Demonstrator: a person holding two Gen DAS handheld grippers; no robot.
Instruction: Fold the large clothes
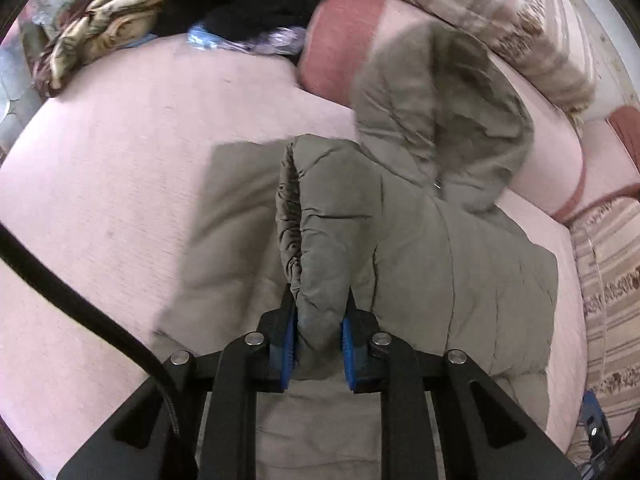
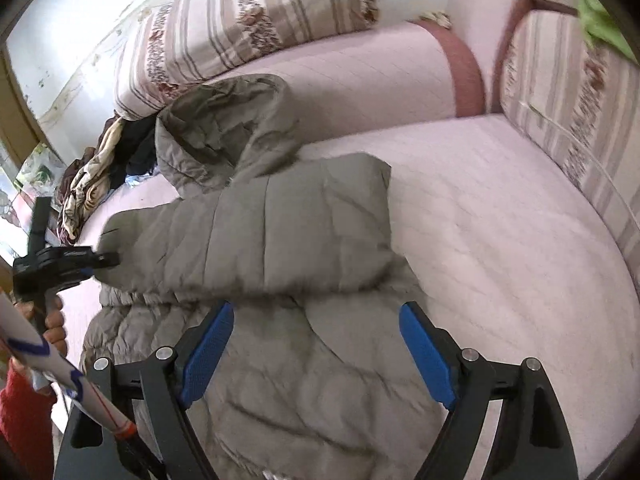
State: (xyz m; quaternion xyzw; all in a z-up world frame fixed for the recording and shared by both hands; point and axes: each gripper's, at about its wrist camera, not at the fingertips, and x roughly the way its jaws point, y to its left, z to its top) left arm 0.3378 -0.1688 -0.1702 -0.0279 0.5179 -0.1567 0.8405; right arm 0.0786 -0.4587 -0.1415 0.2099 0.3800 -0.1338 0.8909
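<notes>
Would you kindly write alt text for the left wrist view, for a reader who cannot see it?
The left gripper, with blue pads, is shut on the sleeve of a grey-green quilted hooded jacket lying on a pale pink sofa seat. Crumpled patterned cloths and striped floral cushions sit around it.

jacket (image 2: 280, 216): matt quilted cloth | sofa (image 2: 480, 208): woven cloth | tool pads (image 2: 428, 356): ribbed plastic

Pink sofa seat (image 2: 500, 208) w/ striped floral cushions (image 2: 256, 20) along back edge, white wall (image 2: 68, 32) behind; rumpled patterned cloth pile (image 1: 100, 20) at seat's far left corner. Soft daylight.
</notes>
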